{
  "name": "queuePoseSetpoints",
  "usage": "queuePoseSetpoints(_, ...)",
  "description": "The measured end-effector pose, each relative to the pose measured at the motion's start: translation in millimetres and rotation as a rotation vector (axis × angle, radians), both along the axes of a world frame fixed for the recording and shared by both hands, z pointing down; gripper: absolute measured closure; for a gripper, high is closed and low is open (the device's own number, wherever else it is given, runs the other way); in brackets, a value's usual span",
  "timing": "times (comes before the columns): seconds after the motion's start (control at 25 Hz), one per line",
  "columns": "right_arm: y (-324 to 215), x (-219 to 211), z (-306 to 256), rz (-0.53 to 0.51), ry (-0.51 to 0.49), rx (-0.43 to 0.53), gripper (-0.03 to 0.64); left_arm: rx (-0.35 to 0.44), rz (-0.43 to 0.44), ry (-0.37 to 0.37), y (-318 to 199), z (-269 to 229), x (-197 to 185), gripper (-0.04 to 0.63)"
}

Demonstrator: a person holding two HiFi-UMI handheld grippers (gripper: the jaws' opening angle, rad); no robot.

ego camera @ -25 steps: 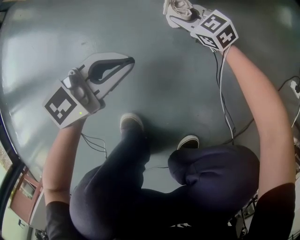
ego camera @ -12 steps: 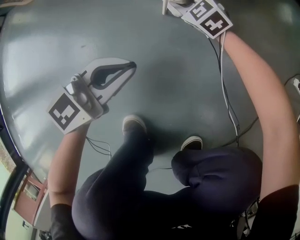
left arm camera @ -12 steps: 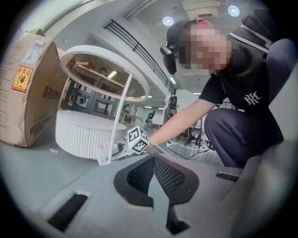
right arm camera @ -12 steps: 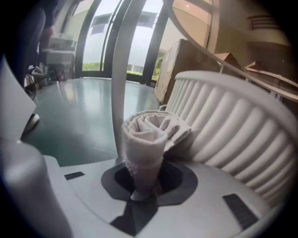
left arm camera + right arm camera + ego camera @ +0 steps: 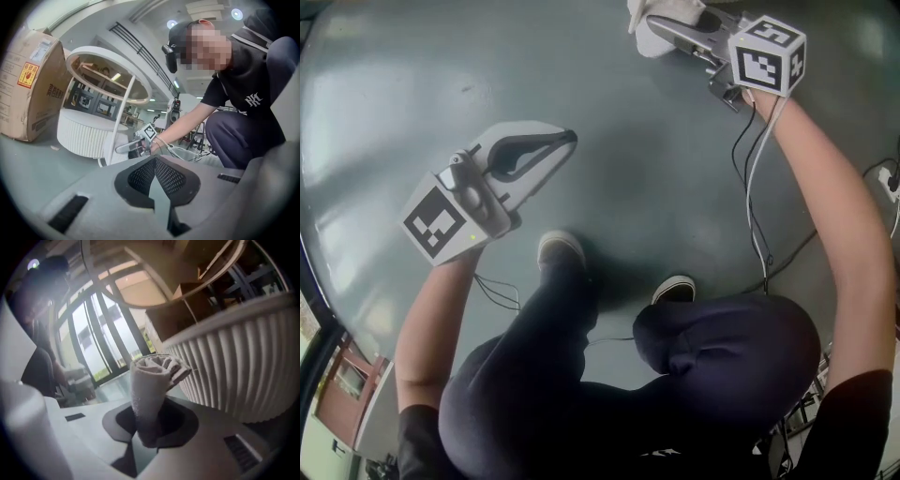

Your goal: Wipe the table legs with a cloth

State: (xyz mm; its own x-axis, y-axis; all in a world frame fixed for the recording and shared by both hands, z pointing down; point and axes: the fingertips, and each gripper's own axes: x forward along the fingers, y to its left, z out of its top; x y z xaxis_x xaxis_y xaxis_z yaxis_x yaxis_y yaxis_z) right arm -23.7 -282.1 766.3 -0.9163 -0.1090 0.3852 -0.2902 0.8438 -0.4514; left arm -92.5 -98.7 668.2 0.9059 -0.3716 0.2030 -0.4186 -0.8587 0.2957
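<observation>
Two tongs, one working: the right tongs (image 5: 150, 430) clamp a rolled pale grey cloth (image 5: 151, 380) just beside the white ribbed drum (image 5: 243, 366) of the table, near a thin white table leg (image 5: 123, 117). The left tongs (image 5: 154, 180) are closed on nothing, well apart. No contact with a leg shows; wiping looks barely begun, with every leg left to do.

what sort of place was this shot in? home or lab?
Probably a big open workspace or showroom, not a home. It has a bare polished grey floor and a high ceiling with recessed lights. A large cardboard box sits near the round white table, and cables trail on the floor.
</observation>
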Motion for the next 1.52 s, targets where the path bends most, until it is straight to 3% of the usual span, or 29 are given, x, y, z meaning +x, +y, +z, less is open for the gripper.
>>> queuePoseSetpoints(0.12, 0, -3, -75, 0.026, -0.174, 0.039, 0.548, 0.000, 0.001, 0.010, -2, -4, 1, 0.589)
queuePoseSetpoints(0.32, 18, -9, -202, 0.031, -0.352, 0.244, 0.548, 0.023, 0.012, 0.020, -1, -7, 4, 0.589)
queuePoseSetpoints(0.44, 40, -6, -237, 0.025, -0.429, 0.302, 0.546, 0.034, 0.014, 0.030, -2, -18, 7, 0.589)
queuePoseSetpoints(0.52, 66, -8, -223, -0.022, -0.394, 0.299, 0.546, 0.043, 0.012, 0.038, -3, -22, 9, 0.589)
queuePoseSetpoints(0.64, 94, -17, -218, -0.073, -0.284, 0.375, 0.546, 0.045, 0.019, 0.031, -5, -21, 9, 0.589)
queuePoseSetpoints(0.84, 52, -27, -254, 0.100, -0.216, 0.523, 0.546, 0.055, 0.004, 0.038, -5, -16, 5, 0.589)
queuePoseSetpoints(0.96, 37, -23, -232, 0.106, -0.135, 0.544, 0.546, 0.047, -0.007, 0.042, -6, -15, 4, 0.589)
queuePoseSetpoints(1.2, 19, -12, -105, 0.056, 0.014, 0.415, 0.546, 0.033, 0.015, 0.019, -3, -11, 4, 0.589)
queuePoseSetpoints(1.28, 16, -12, -66, 0.060, 0.017, 0.365, 0.546, 0.011, 0.016, 0.011, 1, -3, 2, 0.589)
queuePoseSetpoints(1.4, 15, -10, -55, 0.073, -0.068, 0.372, 0.546, -0.013, 0.028, -0.007, 5, 7, 0, 0.589)
queuePoseSetpoints(1.52, 17, -11, -50, 0.059, -0.021, 0.361, 0.546, -0.010, 0.040, -0.015, 5, 5, 1, 0.589)
